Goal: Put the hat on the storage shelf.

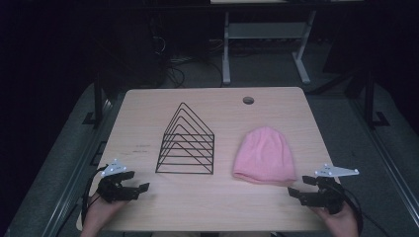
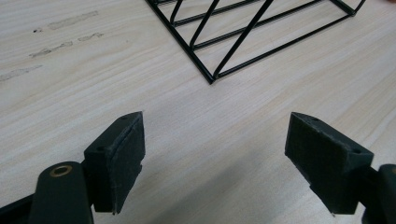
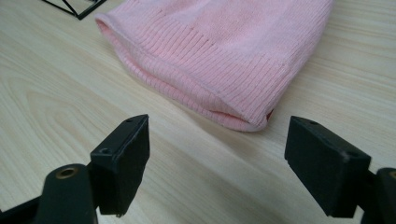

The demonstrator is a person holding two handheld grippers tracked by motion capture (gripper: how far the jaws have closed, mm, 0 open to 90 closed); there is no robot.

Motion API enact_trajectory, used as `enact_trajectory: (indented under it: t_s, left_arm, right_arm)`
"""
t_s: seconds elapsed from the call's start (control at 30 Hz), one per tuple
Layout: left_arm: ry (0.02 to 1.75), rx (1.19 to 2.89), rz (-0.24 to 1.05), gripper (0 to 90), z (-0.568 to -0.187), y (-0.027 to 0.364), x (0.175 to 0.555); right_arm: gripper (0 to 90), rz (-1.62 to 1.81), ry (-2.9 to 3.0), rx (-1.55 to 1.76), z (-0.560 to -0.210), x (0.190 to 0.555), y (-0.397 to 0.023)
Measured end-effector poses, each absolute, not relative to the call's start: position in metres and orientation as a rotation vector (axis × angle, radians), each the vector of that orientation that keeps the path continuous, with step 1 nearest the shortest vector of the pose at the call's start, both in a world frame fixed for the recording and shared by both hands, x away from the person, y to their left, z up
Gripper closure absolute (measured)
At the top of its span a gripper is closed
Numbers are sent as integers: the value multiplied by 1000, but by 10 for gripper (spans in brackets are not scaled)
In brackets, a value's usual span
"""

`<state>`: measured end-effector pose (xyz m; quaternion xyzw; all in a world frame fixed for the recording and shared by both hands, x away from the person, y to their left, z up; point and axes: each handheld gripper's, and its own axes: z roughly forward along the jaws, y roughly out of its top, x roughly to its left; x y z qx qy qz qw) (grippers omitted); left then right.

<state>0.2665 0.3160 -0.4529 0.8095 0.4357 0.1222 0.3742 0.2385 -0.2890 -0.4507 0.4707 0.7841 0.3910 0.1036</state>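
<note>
The bench (image 1: 148,207) is pale wood-grain laminate, smooth with a soft sheen and a few faint scuffs. The beanie (image 3: 224,51) is pink ribbed knit cloth, soft and matt. The rack (image 1: 187,143) is thin black wire, smooth and slightly glossy. The tongs' pads (image 2: 122,158) look like matt black, finely textured rubber on hard black plastic.

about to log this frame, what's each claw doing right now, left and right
Left claw: open, nothing between the jaws, bare table below, short of the wire rack.
Right claw: open, holding nothing, just short of the pink beanie.
</note>
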Motion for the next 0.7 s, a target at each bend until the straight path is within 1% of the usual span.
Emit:
enact_trajectory:
  t_s: [0.33,0.7]
  left_arm:
    - [1101,2101,315,202,-454,312,266]
    - [1127,2074,329,202,-453,319,263]
  right_arm:
    - [209,1151,2329,1367,-448,237,-286]
    - [193,1170,2374,1341,-436,244,-278]
